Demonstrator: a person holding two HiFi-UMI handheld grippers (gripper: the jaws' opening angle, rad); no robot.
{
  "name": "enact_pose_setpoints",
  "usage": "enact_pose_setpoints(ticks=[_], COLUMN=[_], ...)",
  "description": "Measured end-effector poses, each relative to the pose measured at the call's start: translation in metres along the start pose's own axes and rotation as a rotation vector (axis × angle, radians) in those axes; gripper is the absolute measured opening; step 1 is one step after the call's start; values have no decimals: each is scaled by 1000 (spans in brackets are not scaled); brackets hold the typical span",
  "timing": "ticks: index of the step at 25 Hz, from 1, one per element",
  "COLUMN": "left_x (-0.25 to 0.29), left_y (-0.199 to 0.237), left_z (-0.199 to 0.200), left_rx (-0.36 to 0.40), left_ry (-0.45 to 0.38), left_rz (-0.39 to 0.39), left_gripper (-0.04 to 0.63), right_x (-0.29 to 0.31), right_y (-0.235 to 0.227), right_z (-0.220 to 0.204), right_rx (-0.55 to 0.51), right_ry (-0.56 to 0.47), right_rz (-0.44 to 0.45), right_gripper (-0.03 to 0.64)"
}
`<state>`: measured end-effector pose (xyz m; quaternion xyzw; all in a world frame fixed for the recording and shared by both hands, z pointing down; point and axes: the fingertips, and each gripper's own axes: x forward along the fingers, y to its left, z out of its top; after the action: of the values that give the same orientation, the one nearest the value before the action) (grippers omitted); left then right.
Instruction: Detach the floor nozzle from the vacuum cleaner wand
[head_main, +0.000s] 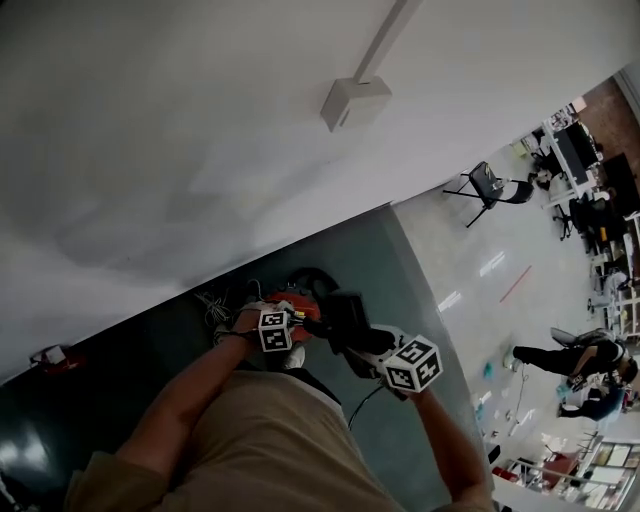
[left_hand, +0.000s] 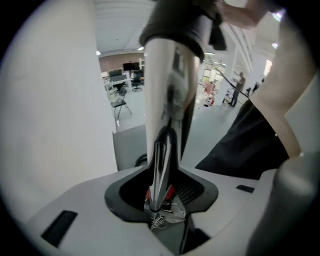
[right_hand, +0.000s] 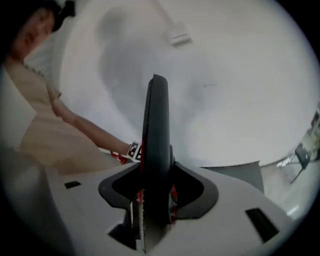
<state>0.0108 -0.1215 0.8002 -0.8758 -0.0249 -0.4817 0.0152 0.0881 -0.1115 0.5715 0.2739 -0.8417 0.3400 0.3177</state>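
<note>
In the head view both grippers meet low in the middle over the vacuum cleaner. My left gripper (head_main: 297, 320) is shut on the silver wand (left_hand: 164, 125), which runs up between its jaws to a dark collar (left_hand: 175, 30). My right gripper (head_main: 352, 338) is shut on a dark, flat part, seemingly the floor nozzle (right_hand: 156, 145), seen edge-on with red pads (right_hand: 173, 192) against its sides. The nozzle shows as a dark block (head_main: 343, 315) between the two marker cubes. The joint between wand and nozzle is hidden by the grippers.
A white wall (head_main: 200, 120) fills the upper left above a grey-green floor mat (head_main: 400, 270). Loose cables (head_main: 215, 305) lie by the wall. A black chair (head_main: 490, 185), desks (head_main: 590, 170) and people (head_main: 590, 365) are on the shiny floor to the right.
</note>
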Motion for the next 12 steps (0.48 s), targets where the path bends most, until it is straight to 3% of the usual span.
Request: enact_pose_setpoints(ticks=[2,4,6,8,9,11,12], left_x=[-4,-9,-6,-3,-5,-18,-25], left_y=[-8,-17,-11,3,16,53,66], left_z=[-5,0,0,-12,-23,-49,-61], left_rx=[44,129,122,53,-20,-198,-239], left_ry=[12,-7,5,28,35,43,51], left_rz=[-16,-56,-53,-20,13,94,114], left_gripper=[153,153,153,153,153,153,153], right_x=[-3,-13,-15,-9,-9,-19,-25], right_y=[-2,-27,-30,-13,-3,6,4], right_z=[-3,0,4,7,8,10,9], right_rx=[43,190,228,179,175,243,289], right_ry=[-21,-83,-114,-127,-155,-253,-302], right_rz=[58,129,141,118,124,173,184], right_gripper=[197,189,183,177,175,173,173])
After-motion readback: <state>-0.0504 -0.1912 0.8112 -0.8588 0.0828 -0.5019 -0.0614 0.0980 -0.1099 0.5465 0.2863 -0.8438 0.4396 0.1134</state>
